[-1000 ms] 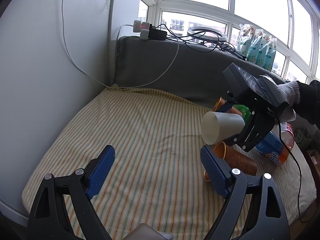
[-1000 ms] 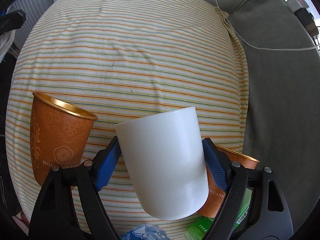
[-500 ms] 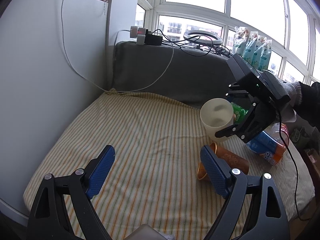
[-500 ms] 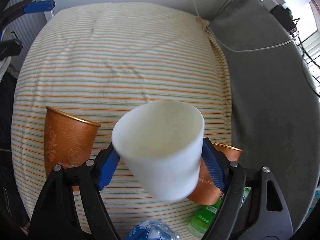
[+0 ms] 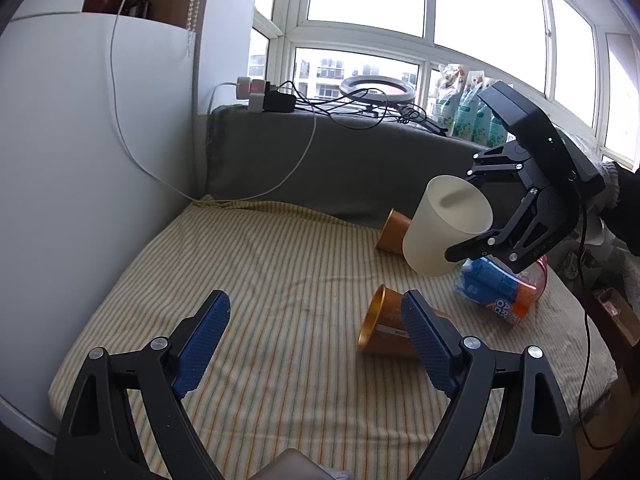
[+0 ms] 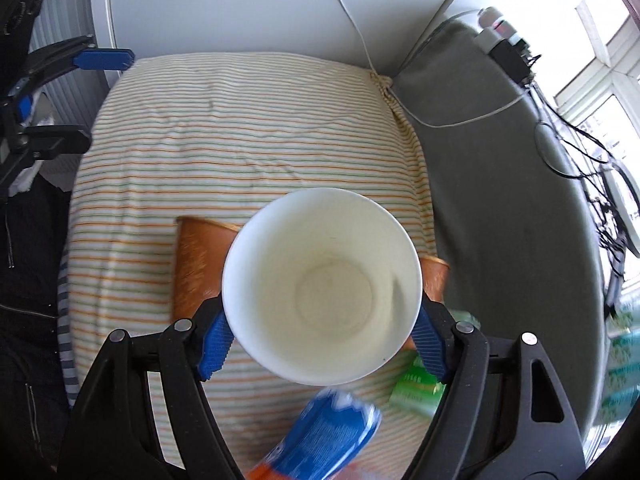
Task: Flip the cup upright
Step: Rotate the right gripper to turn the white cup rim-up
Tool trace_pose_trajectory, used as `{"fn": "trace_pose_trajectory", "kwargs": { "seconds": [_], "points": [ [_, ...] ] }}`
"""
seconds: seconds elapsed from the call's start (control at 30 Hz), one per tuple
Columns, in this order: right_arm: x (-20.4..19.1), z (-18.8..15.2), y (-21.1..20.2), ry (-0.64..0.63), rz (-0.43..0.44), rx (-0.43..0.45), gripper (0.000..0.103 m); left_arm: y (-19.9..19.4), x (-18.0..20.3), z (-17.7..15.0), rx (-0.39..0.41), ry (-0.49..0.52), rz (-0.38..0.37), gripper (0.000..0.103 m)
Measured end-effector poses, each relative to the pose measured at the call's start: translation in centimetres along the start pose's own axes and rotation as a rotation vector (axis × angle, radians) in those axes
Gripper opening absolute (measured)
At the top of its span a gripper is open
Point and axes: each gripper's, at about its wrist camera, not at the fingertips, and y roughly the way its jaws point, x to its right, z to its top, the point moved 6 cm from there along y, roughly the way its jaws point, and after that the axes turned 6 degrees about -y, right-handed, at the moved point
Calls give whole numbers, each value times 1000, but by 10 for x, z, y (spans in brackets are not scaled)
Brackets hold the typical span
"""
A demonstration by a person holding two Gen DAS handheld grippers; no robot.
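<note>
Right gripper (image 6: pixel 320 332) is pinching the white cup (image 6: pixel 322 286) across its lower wall, a blue pad on either side. In the left wrist view the cup (image 5: pixel 446 226) sits right of centre, clear of the striped bed (image 5: pixel 260 280), mouth tilted up and toward the upper left of the frame. In the right wrist view the mouth faces the camera almost squarely and fills the centre. Judged: rotation is mostly done; set-down is not yet done.

Guidance for the step in hand:
- Finish the roll until the rim is level before lowering.
- The bed looks soft and wrinkled; a light cup may tip there. Seat the base flat on a smooth stretch, centre left in the left wrist view.
- Keep clear of the clutter below: bottle (image 5: pixel 500 288) and copper cups.
- Release only once the base bears weight, and spread the pads evenly so neither drags the wall.

Left gripper (image 5: pixel 316 338) is spread wide, holding nothing, low in its own frame.

Containers:
- White cup: empty; bare bottom visible.
- Near copper cup (image 5: pixel 386 328): on its side, mouth toward frame left, partly behind a left pad; nothing seen inside.
- Far copper cup (image 5: pixel 392 230): on its side, behind the white cup; contents cannot be told.
- Bottle: lying down, blue and orange label; contents unclear.
</note>
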Motion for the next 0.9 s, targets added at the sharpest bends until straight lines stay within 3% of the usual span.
{"fn": "trace_pose_trajectory", "kwargs": {
  "seconds": [0.23,0.5,0.8,0.9],
  "points": [
    [-32,-34,-49,57,-35,-4,78,-23,21,-7,23,38,-61,87],
    [-85,-92,-73,83,-39,-134,78,-38,39,-22,16,71,-120,87],
    [-128,-122,-62,111,148,-251,78,-43,30,-20,32,51,-122,87],
    [-130,-117,-53,136,202,-241,78,-42,21,-18,38,36,-107,87]
  ]
}}
